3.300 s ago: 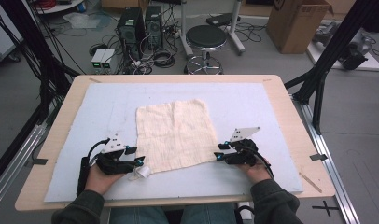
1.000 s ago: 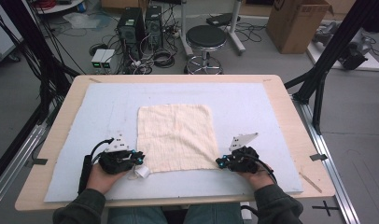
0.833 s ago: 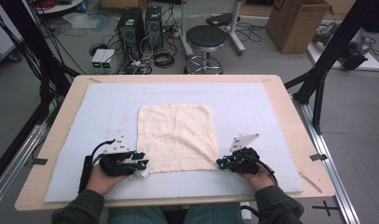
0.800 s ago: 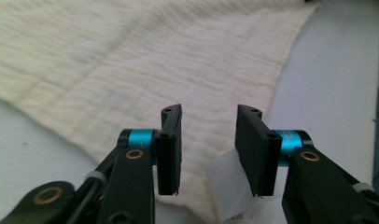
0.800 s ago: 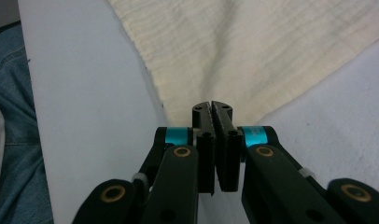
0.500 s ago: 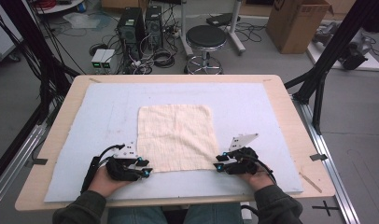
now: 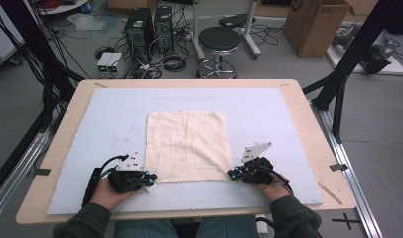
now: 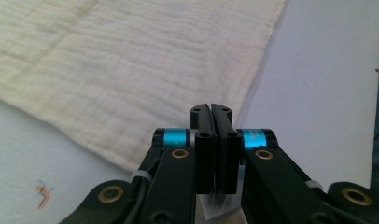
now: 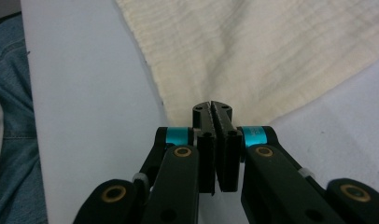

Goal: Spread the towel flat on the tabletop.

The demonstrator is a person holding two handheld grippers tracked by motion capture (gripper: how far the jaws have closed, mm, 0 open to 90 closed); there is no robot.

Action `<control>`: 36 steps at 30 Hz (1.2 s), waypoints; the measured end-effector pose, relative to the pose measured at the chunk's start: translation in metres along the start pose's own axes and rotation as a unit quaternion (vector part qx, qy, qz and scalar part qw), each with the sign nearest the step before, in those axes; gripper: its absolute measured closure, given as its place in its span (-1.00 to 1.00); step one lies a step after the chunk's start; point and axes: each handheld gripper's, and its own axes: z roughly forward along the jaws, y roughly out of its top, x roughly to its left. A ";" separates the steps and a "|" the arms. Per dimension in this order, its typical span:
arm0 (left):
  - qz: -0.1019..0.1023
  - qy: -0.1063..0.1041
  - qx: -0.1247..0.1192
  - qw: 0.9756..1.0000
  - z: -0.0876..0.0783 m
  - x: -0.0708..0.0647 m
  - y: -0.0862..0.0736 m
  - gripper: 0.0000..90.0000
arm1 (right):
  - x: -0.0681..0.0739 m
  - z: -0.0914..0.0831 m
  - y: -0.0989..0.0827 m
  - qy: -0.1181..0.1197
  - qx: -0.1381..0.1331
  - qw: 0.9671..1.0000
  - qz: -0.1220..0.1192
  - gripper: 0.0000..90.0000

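A cream waffle-weave cloth (image 7: 187, 146) lies flat and square on the white mat (image 7: 115, 114). My left gripper (image 7: 151, 177) rests at its near left corner. In the left gripper view the jaws (image 8: 211, 109) have just closed together over that corner of the cloth (image 8: 131, 70), which runs in under them. My right gripper (image 7: 232, 173) sits at the near right corner. Its jaws (image 9: 212, 106) have also just closed, and the two edges of the cloth (image 9: 271, 56) meet right at the tips.
The mat covers most of a wooden table (image 7: 308, 119). The person's hands and dark sleeves (image 7: 289, 213) come in over the near edge. On the floor beyond the table stand a stool (image 7: 218, 42), computer towers (image 7: 150, 25) and a cardboard box (image 7: 318, 25).
The cloth, skewed in the earliest frame, now lies straight. My left gripper has slid right to the cloth's near left corner. The right gripper has stayed at its corner.
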 end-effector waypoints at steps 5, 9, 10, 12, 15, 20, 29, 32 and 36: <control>0.003 0.006 -0.006 1.000 -0.006 -0.002 -0.003 0.97 | 0.005 -0.001 0.001 0.007 0.005 1.000 -0.006 0.97; 0.003 0.005 -0.009 1.000 -0.011 -0.003 -0.005 0.98 | 0.009 -0.002 0.001 0.010 0.004 1.000 -0.007 0.97; 0.001 0.002 -0.010 1.000 -0.011 -0.004 -0.006 0.98 | 0.009 -0.003 0.000 0.010 0.004 1.000 -0.007 0.97; 0.003 0.001 -0.008 1.000 -0.012 -0.005 -0.007 0.98 | 0.010 -0.004 -0.001 0.010 0.001 1.000 -0.006 0.97; -0.001 -0.007 -0.010 1.000 -0.012 -0.005 -0.006 0.78 | 0.009 -0.006 -0.003 0.006 0.000 1.000 -0.001 0.97; -0.007 -0.020 0.003 1.000 -0.002 -0.007 -0.006 0.38 | 0.009 -0.007 -0.002 0.003 -0.013 1.000 0.005 0.73; -0.005 0.001 0.003 1.000 -0.003 -0.004 -0.006 0.90 | 0.011 0.003 0.001 0.015 -0.001 1.000 -0.007 0.53; -0.001 0.007 0.003 1.000 -0.005 -0.005 -0.006 0.93 | 0.009 0.002 0.001 0.005 0.001 1.000 -0.011 0.78; 0.000 0.010 -0.002 1.000 -0.011 -0.005 -0.008 0.94 | 0.010 0.001 0.000 0.007 0.007 1.000 -0.015 0.96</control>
